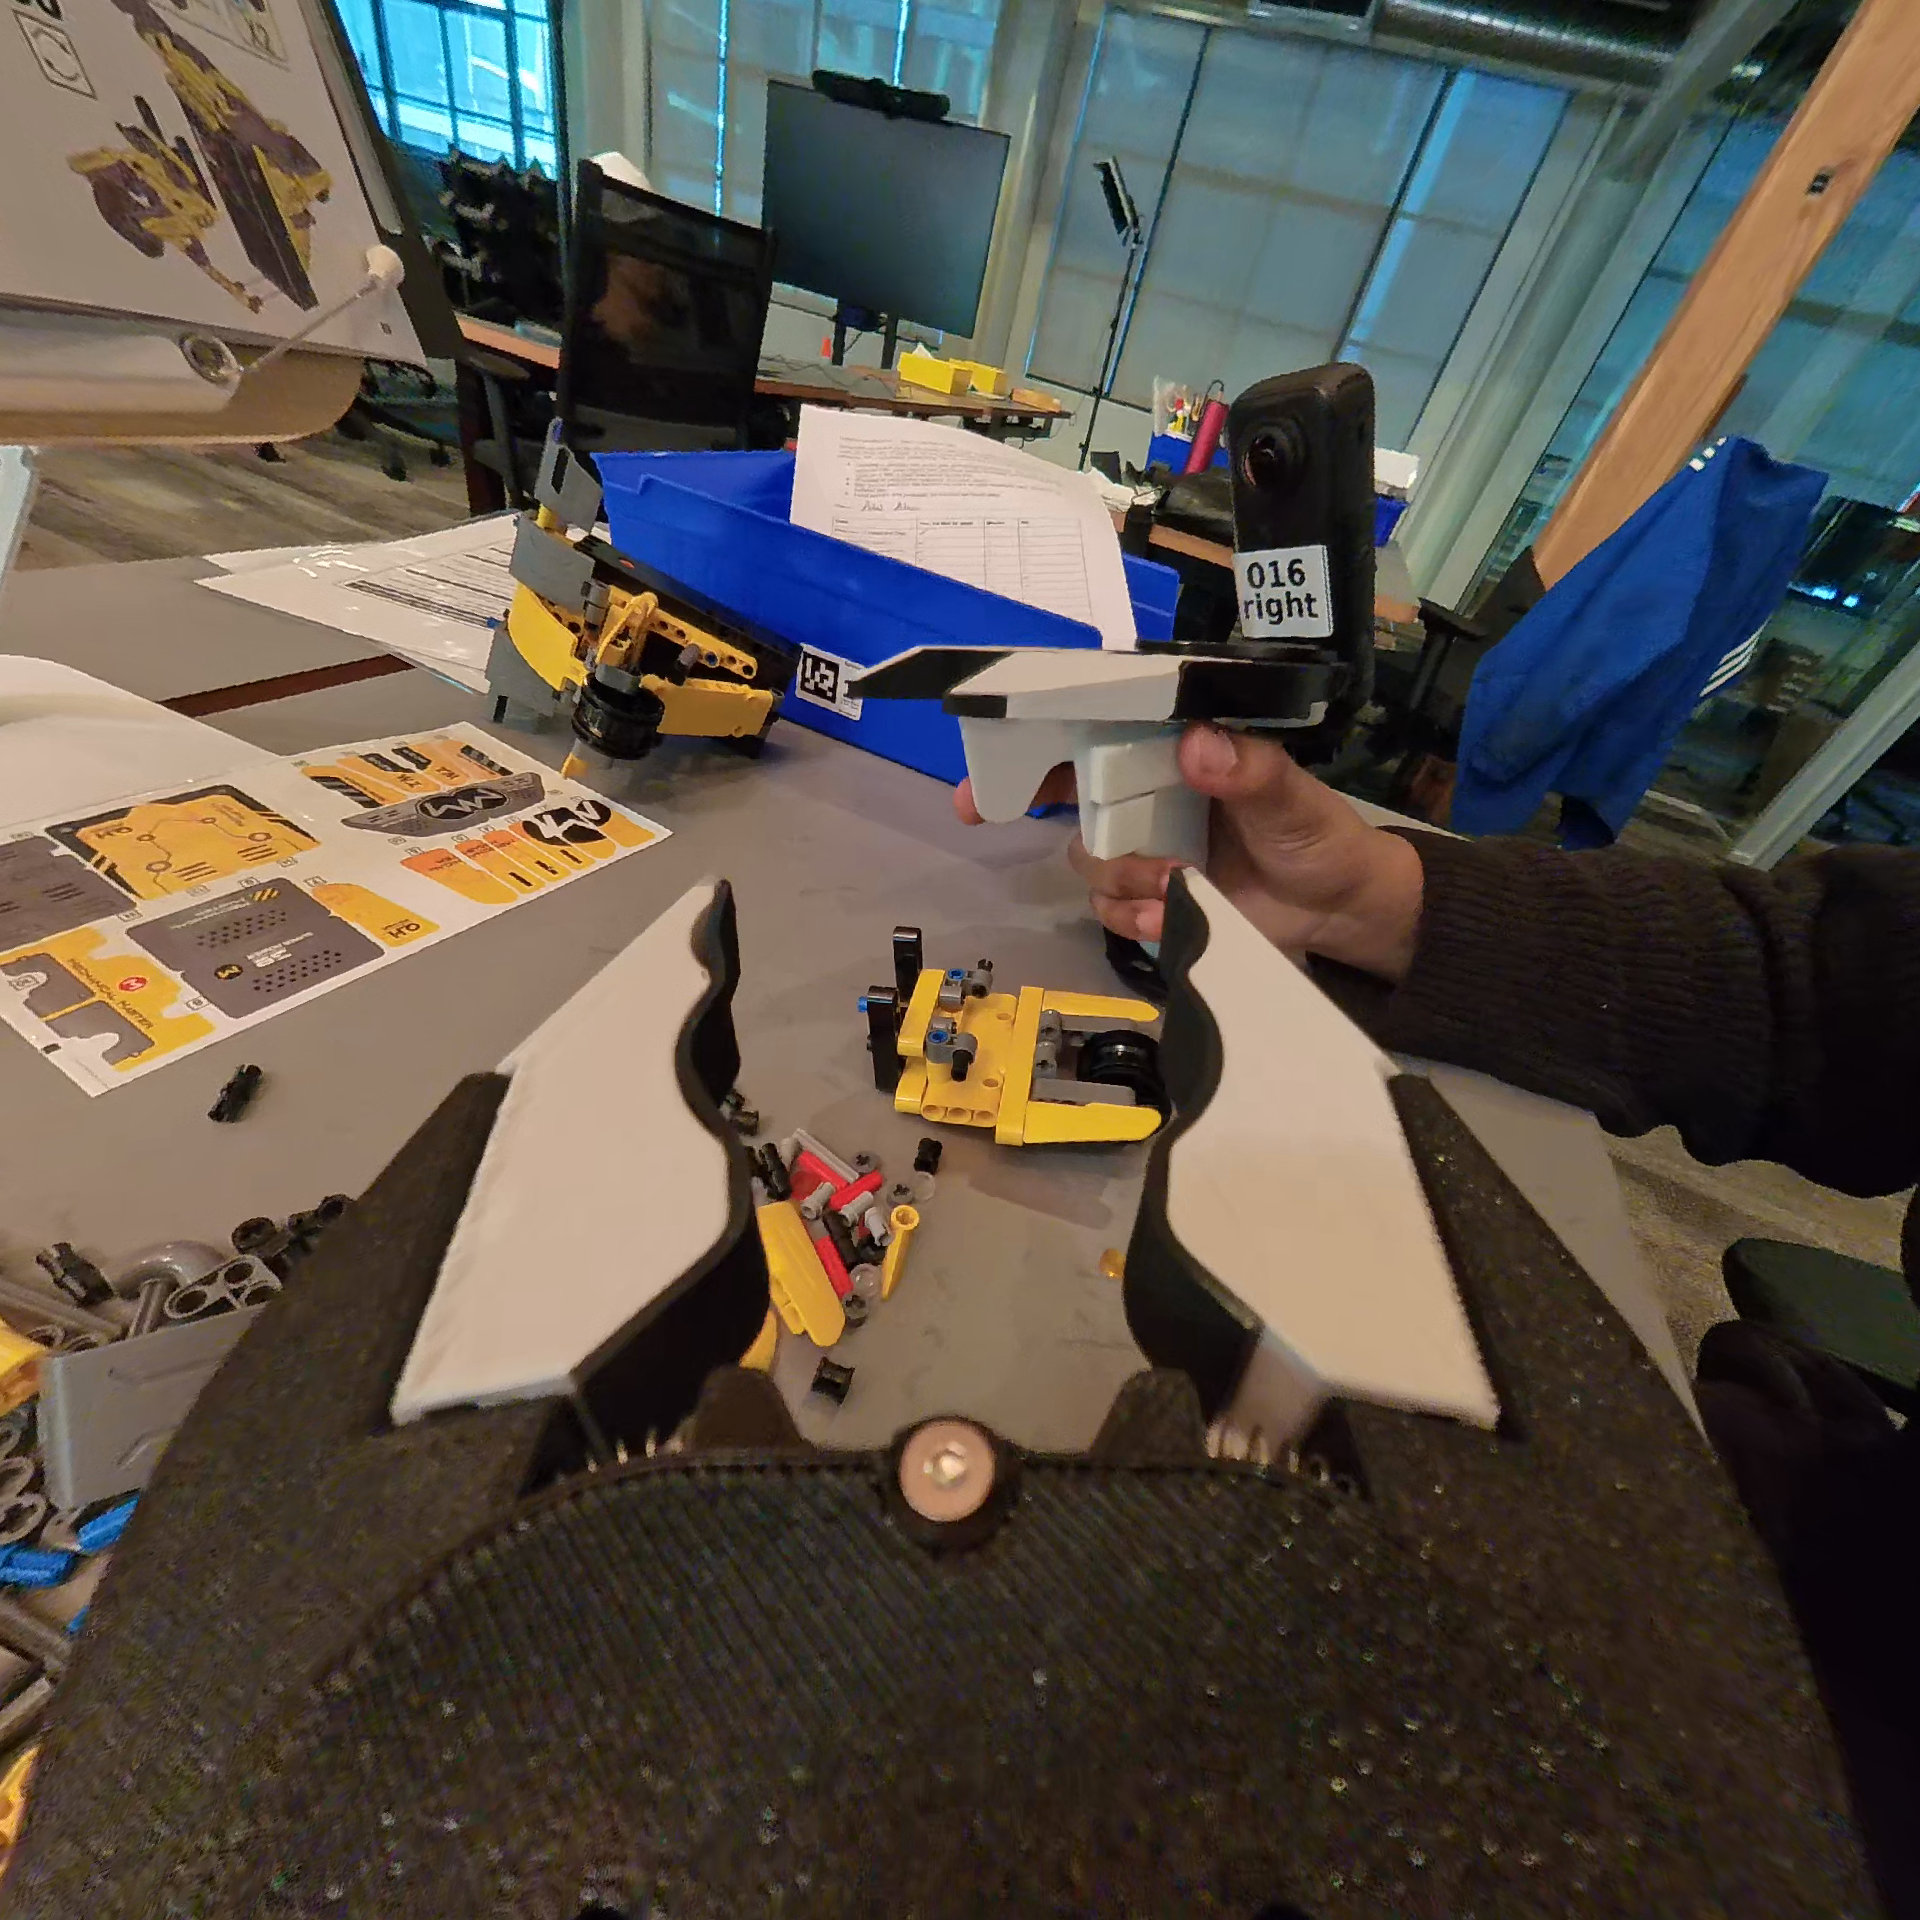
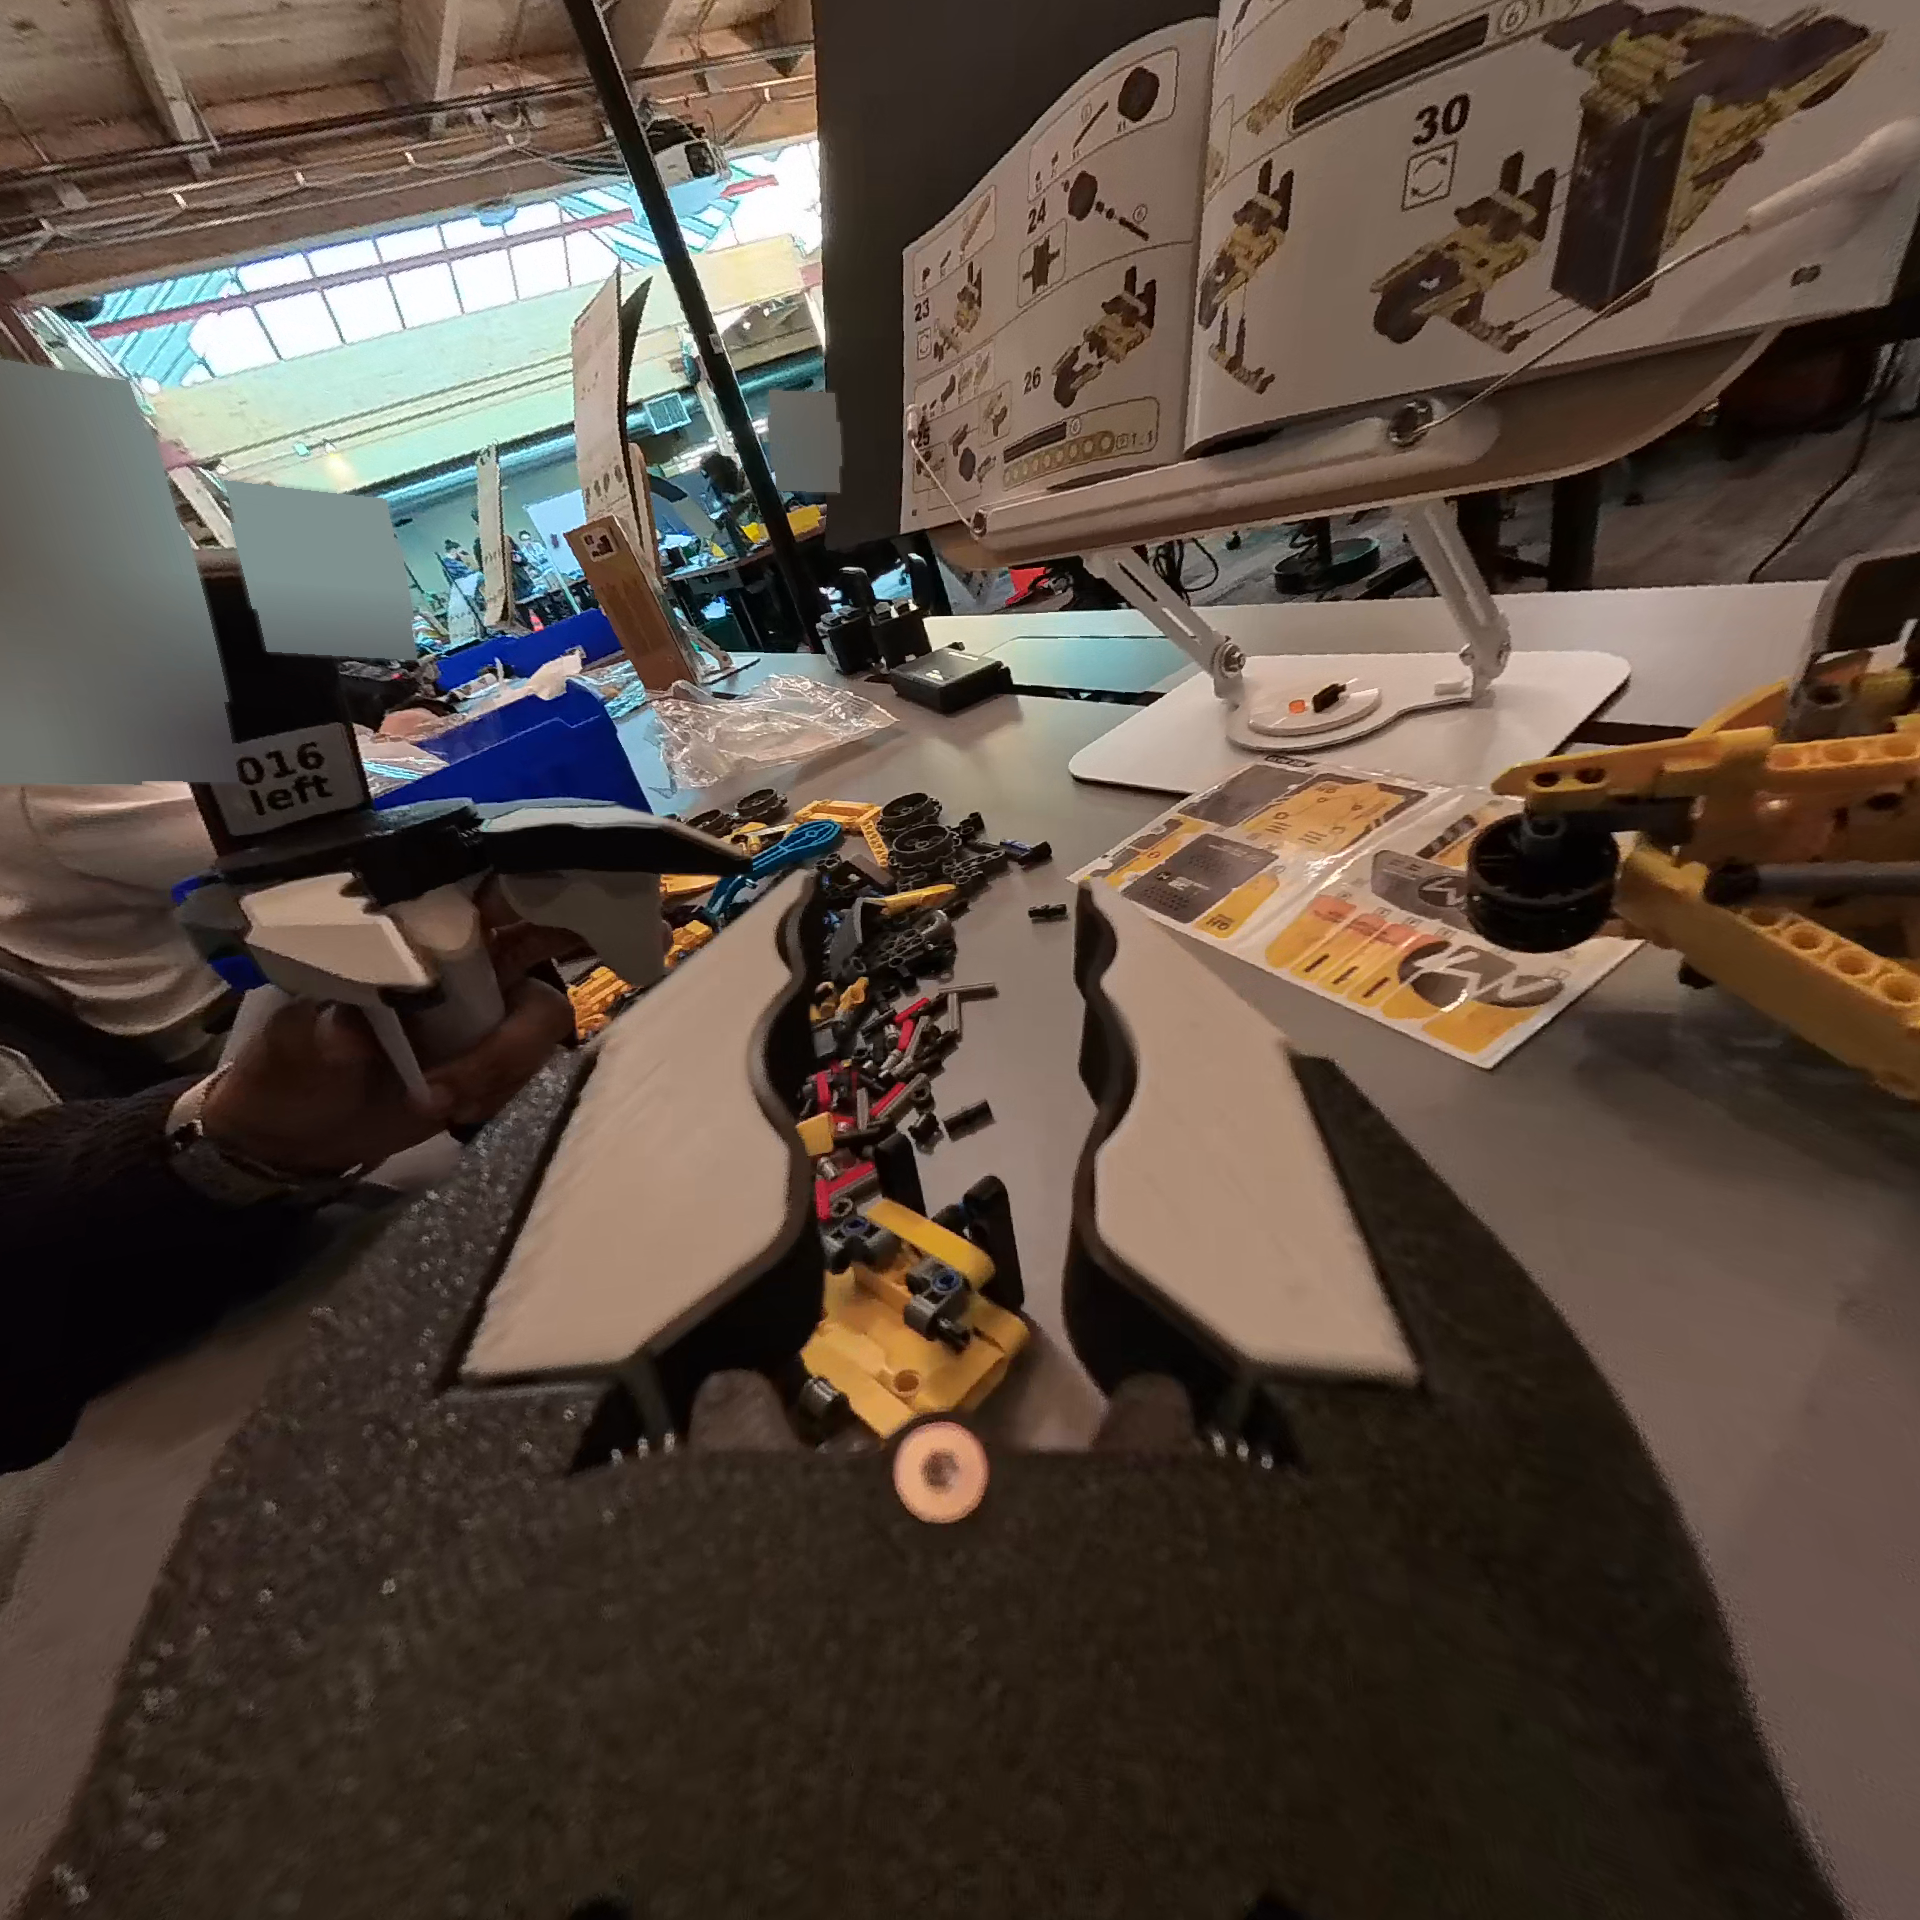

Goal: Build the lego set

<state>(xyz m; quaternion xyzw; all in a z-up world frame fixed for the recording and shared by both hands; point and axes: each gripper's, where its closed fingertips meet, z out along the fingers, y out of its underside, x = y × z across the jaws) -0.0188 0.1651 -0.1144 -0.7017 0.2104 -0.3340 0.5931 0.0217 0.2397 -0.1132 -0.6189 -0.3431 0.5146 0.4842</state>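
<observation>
My left gripper (image 1: 948, 904) is open and empty, held above the grey table (image 1: 883, 831). Under it lie a small yellow and black brick assembly with a black wheel (image 1: 1013, 1060) and a heap of small red, yellow and black pins (image 1: 831, 1216). My right gripper (image 2: 945, 894) is open and empty too. The same assembly (image 2: 914, 1320) lies on the table below its fingers, untouched. The right gripper also shows in the left wrist view (image 1: 894, 675), held in a hand above the assembly. The left gripper shows in the right wrist view (image 2: 717, 854) at the left.
A large yellow brick model (image 1: 634, 644) (image 2: 1766, 831) stands beside a blue bin (image 1: 727, 561) with papers. A sticker sheet (image 1: 260, 883) (image 2: 1351, 914) lies flat. An open instruction booklet (image 2: 1351, 239) rests on a white stand. A big pile of loose parts (image 2: 894, 883) lies beyond.
</observation>
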